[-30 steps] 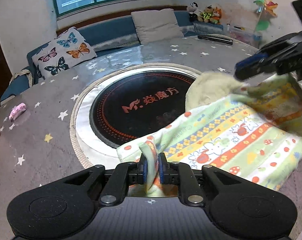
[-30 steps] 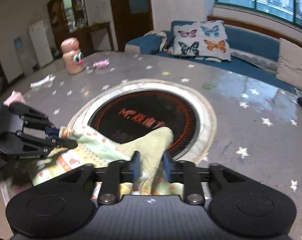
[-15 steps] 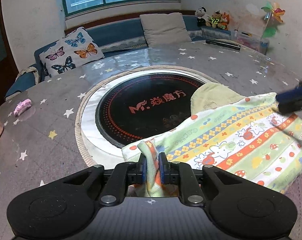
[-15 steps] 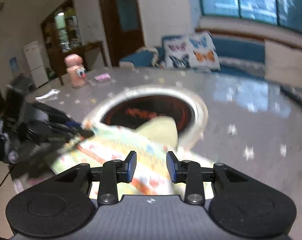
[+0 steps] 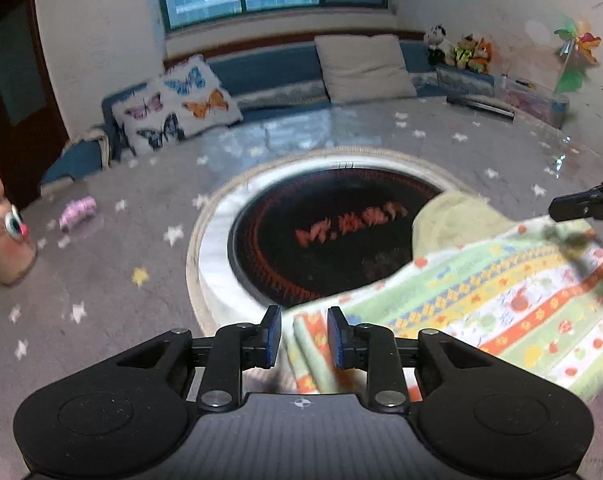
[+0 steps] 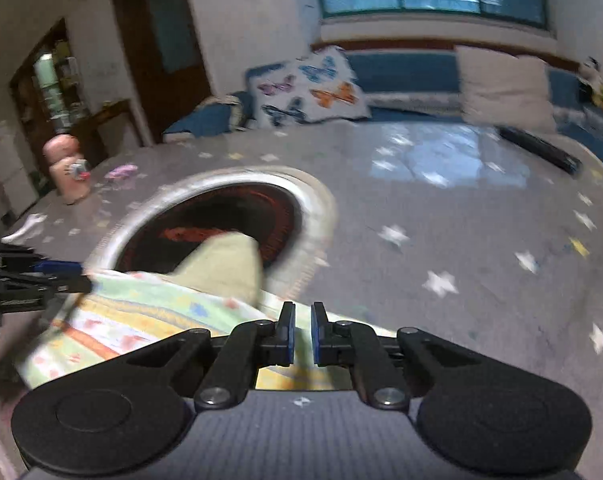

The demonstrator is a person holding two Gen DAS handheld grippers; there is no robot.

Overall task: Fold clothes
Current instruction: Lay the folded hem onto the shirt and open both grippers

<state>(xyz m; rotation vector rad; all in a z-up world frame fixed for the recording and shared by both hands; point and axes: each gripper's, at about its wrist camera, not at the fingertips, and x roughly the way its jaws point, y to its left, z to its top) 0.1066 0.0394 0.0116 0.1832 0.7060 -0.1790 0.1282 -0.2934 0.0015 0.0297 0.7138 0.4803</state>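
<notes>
The garment [image 5: 481,300] lay flat on the round table [image 5: 101,280], a soft cloth printed in bands of green, yellow and orange with small cartoon animals, mushrooms and dots. A plain pale-yellow part [image 5: 445,220] of it reached over the rim of the black circular hob [image 5: 325,232] set in the table's middle; we saw red lettering and a ring of red marks on that glossy disc, framed by a pale ring. The table's cover was grey with white and yellow stars.

Our left gripper [image 5: 304,338] had its blue-padded fingers [image 5: 275,334] spread apart, with a folded, bunched edge of the garment lying in the gap; we could not tell whether either pad touched it. In the right wrist view the same gripper [image 6: 61,276] showed at the garment's left edge [image 6: 133,312].

Our right gripper [image 6: 302,338] held its fingers [image 6: 288,336] a narrow gap apart, nothing clamped between them, above the near border of the cloth. From the left wrist view its dark tip [image 5: 581,204] hung just above the garment's far right corner, though blur hid whether it touched.

A pink figurine [image 5: 5,240] and a small pink object [image 5: 77,208] stood well apart from the cloth, and a butterfly cushion [image 5: 177,108] rested on the blue bench behind.
</notes>
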